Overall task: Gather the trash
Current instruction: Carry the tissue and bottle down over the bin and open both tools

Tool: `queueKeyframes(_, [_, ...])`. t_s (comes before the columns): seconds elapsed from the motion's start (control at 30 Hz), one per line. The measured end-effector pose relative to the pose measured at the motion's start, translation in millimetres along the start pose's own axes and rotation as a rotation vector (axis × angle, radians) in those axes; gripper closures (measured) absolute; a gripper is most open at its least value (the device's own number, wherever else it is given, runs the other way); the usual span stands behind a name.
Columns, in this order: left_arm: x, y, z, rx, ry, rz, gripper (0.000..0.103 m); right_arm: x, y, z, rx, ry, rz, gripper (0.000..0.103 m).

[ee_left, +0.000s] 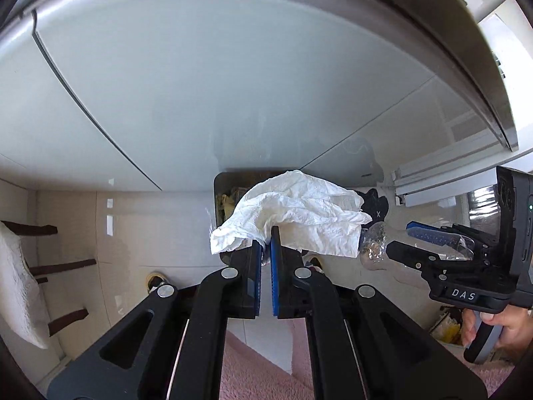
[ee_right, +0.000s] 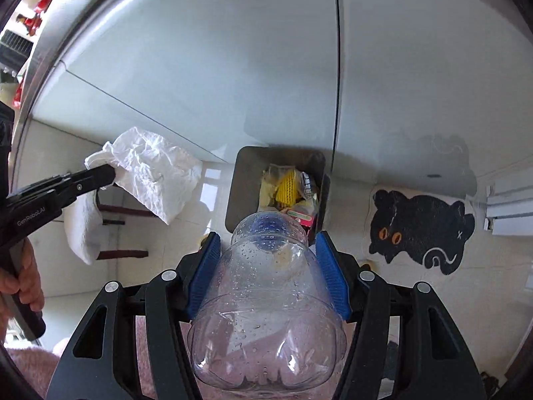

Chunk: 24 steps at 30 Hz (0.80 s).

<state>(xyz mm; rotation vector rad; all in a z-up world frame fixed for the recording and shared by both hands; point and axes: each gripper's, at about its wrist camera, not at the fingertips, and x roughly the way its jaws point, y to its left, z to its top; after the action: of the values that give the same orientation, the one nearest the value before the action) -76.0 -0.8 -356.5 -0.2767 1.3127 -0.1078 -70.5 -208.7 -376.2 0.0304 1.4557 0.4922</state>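
Note:
My left gripper (ee_left: 266, 236) is shut on a crumpled white paper towel (ee_left: 299, 213), which hangs above a dark rectangular trash bin (ee_left: 221, 183). In the right wrist view the same towel (ee_right: 153, 173) and left gripper (ee_right: 110, 173) show at the left. My right gripper (ee_right: 266, 238) is shut on a clear plastic bottle (ee_right: 266, 293) with droplets inside, its neck pointing down toward the bin (ee_right: 246, 180). The bin holds yellow and other wrappers. From the left wrist view, the right gripper (ee_left: 399, 236) and the bottle (ee_left: 374, 246) are to the right.
A glossy white cabinet front (ee_right: 233, 66) rises behind the bin. A black cat-shaped mat (ee_right: 419, 226) lies on the tiled floor to the right. A dark chair with a white cushion (ee_left: 20, 283) stands left. Pink rug (ee_left: 253, 373) lies below.

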Motion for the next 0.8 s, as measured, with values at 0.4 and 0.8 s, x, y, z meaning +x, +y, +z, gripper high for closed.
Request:
queueKeyframes(0.4, [101,22,14,-0.051,0.070,0.034,0.100,99,-2,4,-0.030,0.057,0.029,0.042])
queueKeyframes(0.8, [155,31,38,-0.039,0.144,-0.011,0.099,151,-14,20,-0.041,0.100,-0.012,0.042])
